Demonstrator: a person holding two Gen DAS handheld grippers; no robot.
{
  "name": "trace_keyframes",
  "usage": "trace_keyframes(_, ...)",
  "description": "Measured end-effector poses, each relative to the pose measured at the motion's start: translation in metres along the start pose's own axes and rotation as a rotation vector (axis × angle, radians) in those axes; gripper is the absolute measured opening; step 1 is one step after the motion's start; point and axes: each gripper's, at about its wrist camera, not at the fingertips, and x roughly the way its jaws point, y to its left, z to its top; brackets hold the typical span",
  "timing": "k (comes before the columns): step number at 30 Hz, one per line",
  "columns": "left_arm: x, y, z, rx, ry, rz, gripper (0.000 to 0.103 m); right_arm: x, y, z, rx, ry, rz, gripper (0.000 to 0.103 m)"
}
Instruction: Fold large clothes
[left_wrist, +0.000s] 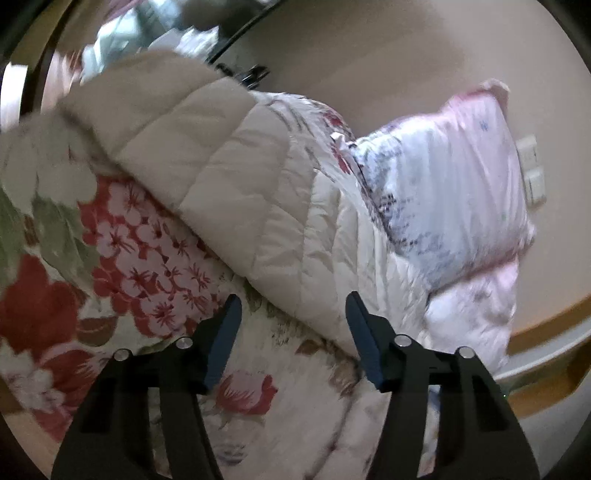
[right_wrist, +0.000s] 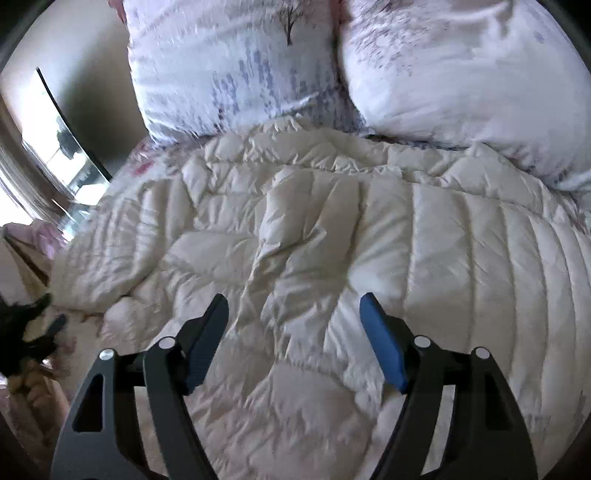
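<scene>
Cream quilted coat spread on floral bedspread, pillows behind, beige wall, both grippers' fingers apart, empty

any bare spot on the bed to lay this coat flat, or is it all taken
Bare room is the floral bedspread, on the coat's side away from the pillows and under the open left gripper. The pillow end is crowded: coat against pillows. The right gripper hangs open over the coat.

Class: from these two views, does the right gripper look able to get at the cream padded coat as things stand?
Probably yes. The right gripper stands open, pointing down at the coat, with nothing between them; the pillows lie beyond it.
</scene>
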Motion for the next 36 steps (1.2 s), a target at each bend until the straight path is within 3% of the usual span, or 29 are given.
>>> trace_keyframes(8, 0.001, 0.017, 0.018, -0.131, -0.107, -0.002, 0.049, -0.028, -0.009, -0.026, 0.03, 0.005, 0.084, 0.075)
trace_keyframes(11, 0.001, 0.022, 0.025, -0.154, -0.135, 0.015, 0.042, -0.034, -0.013, -0.034, 0.028, 0.0, 0.095, 0.076)
trace_keyframes(16, 0.002, 0.03, 0.034, -0.183, -0.148, 0.036, 0.016, -0.044, -0.03, -0.043, 0.051, -0.017, 0.09, 0.077)
trace_keyframes(18, 0.001, 0.026, 0.037, -0.179, -0.156, 0.032, 0.011, -0.048, -0.039, -0.046, 0.063, -0.026, 0.083, 0.077)
trace_keyframes(22, -0.01, -0.006, 0.037, -0.1, -0.179, -0.008, 0.007, -0.06, -0.057, -0.05, 0.092, -0.058, 0.067, 0.077)
trace_keyframes(27, -0.016, -0.076, 0.021, 0.044, -0.16, -0.136, 0.007, -0.071, -0.079, -0.052, 0.134, -0.092, 0.057, 0.078)
trace_keyframes(32, -0.004, -0.158, -0.023, 0.231, -0.075, -0.274, 0.007, -0.075, -0.088, -0.056, 0.143, -0.099, 0.048, 0.078)
trace_keyframes(36, 0.015, -0.207, -0.064, 0.36, -0.012, -0.334, 0.007, -0.077, -0.096, -0.059, 0.156, -0.105, 0.043, 0.078)
